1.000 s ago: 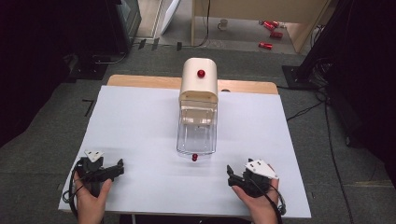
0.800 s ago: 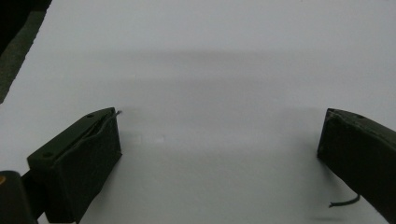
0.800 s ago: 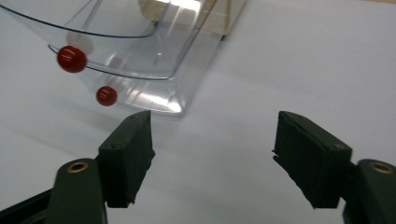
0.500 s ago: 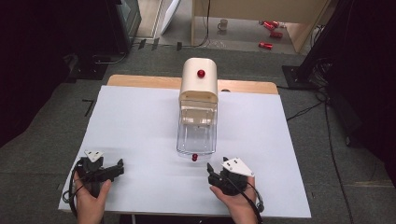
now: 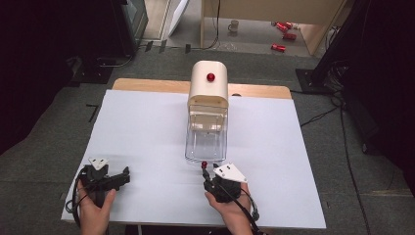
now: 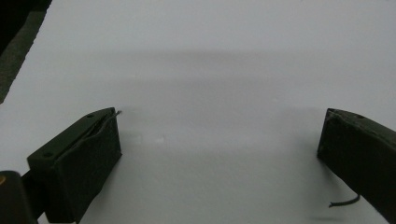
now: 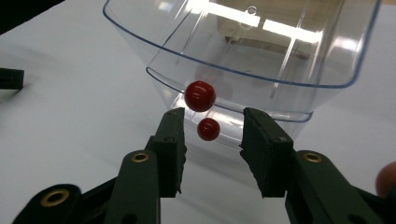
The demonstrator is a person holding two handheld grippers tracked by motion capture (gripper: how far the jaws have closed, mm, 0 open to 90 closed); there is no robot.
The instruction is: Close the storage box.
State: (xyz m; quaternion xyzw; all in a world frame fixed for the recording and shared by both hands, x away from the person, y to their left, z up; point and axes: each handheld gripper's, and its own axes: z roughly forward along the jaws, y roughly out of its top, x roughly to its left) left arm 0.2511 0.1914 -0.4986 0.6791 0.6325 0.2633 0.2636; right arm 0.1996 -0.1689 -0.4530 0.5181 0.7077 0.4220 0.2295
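Red knob (image 7: 200, 95) at drawer (image 7: 243, 60) rim, between closing, still-unclenched right tongs (image 7: 212, 133); left tongs (image 6: 219, 140) released.

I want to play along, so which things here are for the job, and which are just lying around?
For the job:
- right gripper, jaws closing in, not yet touching
- red knob on the clear drawer
- cream box holding that drawer

Just lying around:
- left gripper, open over the white table
- mug and red cans on the floor
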